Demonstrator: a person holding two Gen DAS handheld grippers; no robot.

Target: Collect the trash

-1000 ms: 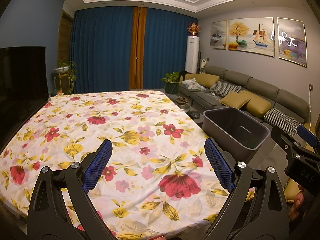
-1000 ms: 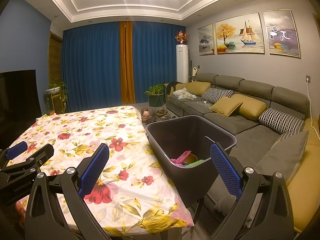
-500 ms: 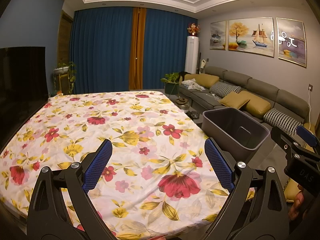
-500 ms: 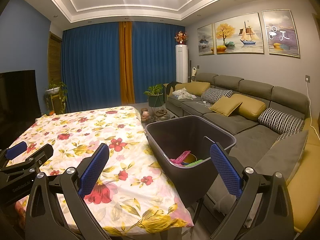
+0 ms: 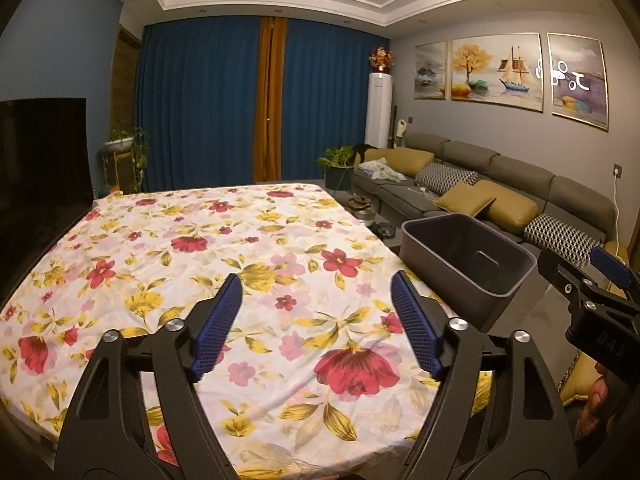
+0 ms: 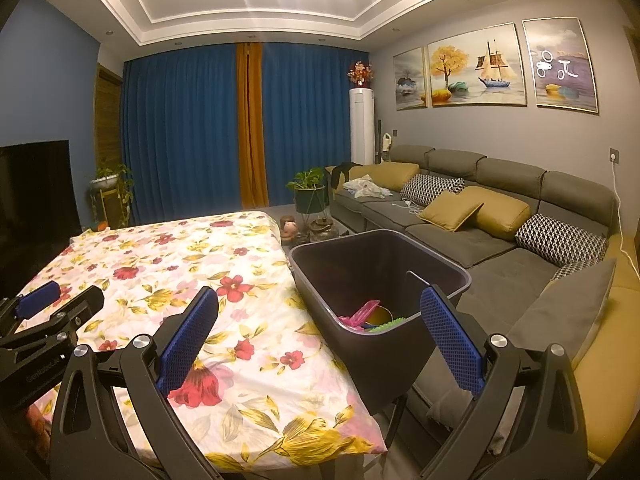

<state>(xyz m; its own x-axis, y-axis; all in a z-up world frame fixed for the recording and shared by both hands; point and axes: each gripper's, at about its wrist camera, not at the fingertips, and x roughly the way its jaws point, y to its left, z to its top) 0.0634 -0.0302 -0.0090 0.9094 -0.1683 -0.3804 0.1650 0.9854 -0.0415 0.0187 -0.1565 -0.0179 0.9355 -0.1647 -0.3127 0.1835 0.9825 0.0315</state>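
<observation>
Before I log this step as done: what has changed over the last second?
Only the left gripper: its jaws have just been closing a little, with nothing between them, and they are open. The right gripper is open and empty as before. The bin, the trash in it and the flowered cloth look unchanged.

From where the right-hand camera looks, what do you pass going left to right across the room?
Dark TV screen → plant on a stand → flowered tablecloth → grey bin holding trash → mustard cushion → checked cushion.
</observation>
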